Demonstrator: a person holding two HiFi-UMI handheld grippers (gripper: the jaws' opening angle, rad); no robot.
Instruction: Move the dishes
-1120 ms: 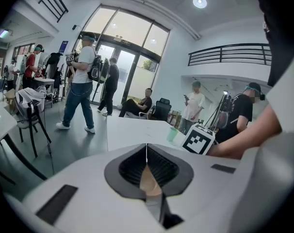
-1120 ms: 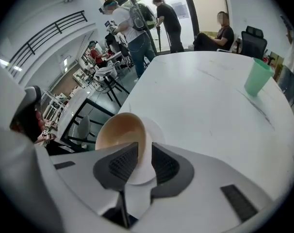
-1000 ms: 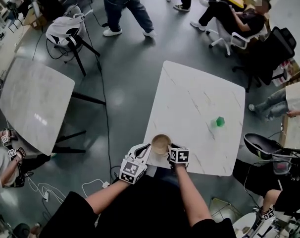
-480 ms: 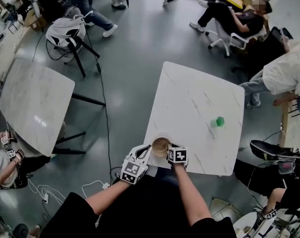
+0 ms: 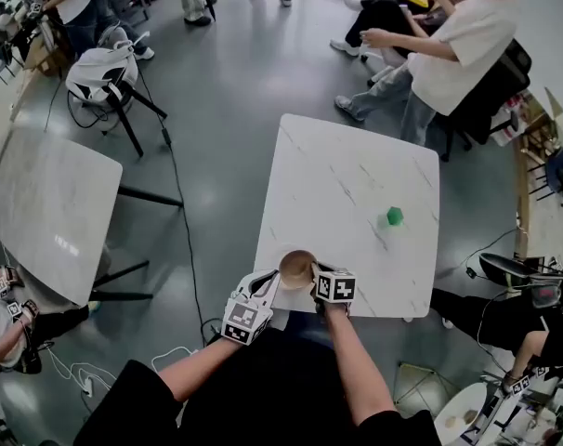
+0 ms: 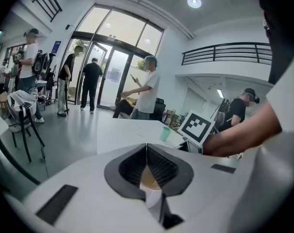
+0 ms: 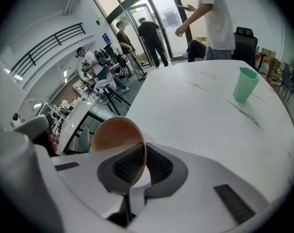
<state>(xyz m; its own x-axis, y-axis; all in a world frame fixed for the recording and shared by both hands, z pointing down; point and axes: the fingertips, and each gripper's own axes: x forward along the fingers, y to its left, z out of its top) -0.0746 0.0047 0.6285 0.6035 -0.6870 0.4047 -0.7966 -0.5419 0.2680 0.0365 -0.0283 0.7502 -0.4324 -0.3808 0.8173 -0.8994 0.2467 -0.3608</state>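
Right gripper (image 7: 145,149): jaws pinched on rim of brown bowl (image 7: 113,136), over near edge of white table (image 7: 210,115). Left gripper (image 6: 147,148): jaws pressed together, nothing inside, just beside bowl. Green cup (image 7: 245,85) far ahead.

Smooth, matt tan bowl (image 5: 297,268) — wood-like; white marble-look table (image 5: 356,184), faintly glossy; translucent green plastic cup (image 7: 245,84)
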